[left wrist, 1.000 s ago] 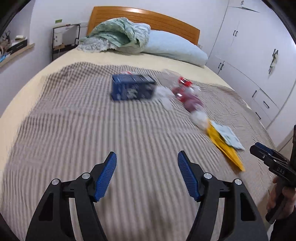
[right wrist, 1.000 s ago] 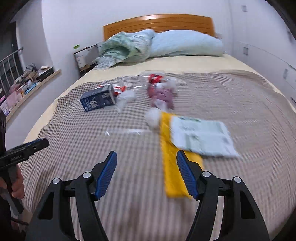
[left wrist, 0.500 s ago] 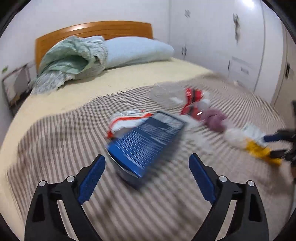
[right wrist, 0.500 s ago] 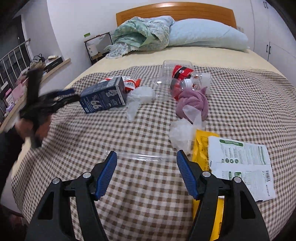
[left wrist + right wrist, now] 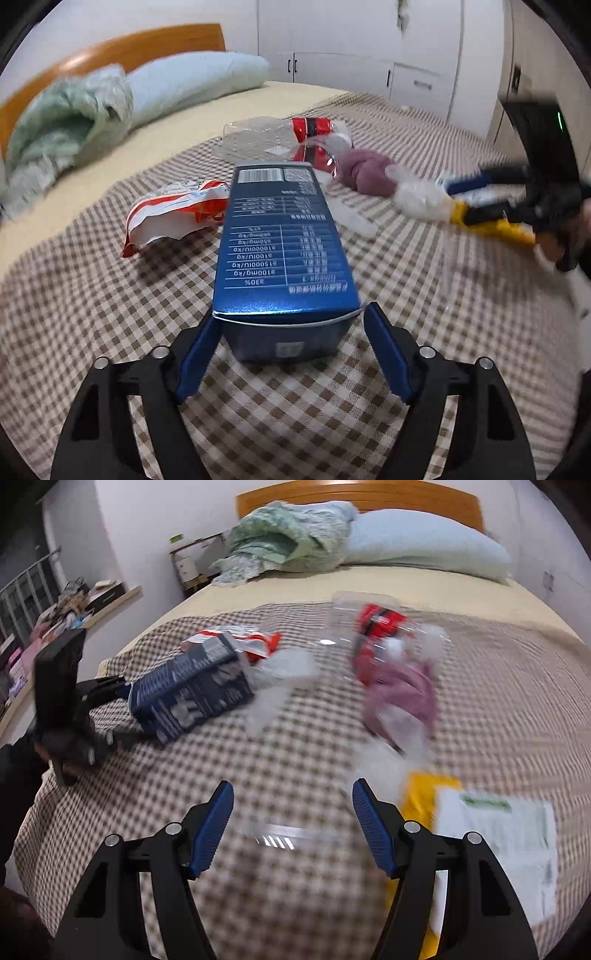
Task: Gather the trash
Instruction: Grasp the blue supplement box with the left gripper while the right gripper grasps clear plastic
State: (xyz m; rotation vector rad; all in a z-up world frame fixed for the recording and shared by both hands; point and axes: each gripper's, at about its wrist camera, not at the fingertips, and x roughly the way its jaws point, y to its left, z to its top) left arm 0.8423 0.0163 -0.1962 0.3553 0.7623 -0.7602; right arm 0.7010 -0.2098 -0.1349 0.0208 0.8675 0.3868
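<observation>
L gripper (image 5: 286,345) jaws wide, straddling near end of blue carton (image 5: 282,251), not clamped. Looks light, crushable cardboard; grip long sides gently. R gripper (image 5: 291,825) open, empty.

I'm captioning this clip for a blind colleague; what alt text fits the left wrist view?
The open left gripper straddles the near end of a blue carton lying on a checked bedspread. Beyond it lie a red-and-white wrapper and a purple bundle.

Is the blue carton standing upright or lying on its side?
Lying down. The blue carton rests lengthwise on the checkered blanket, its near end between the open left gripper's fingers.
</observation>
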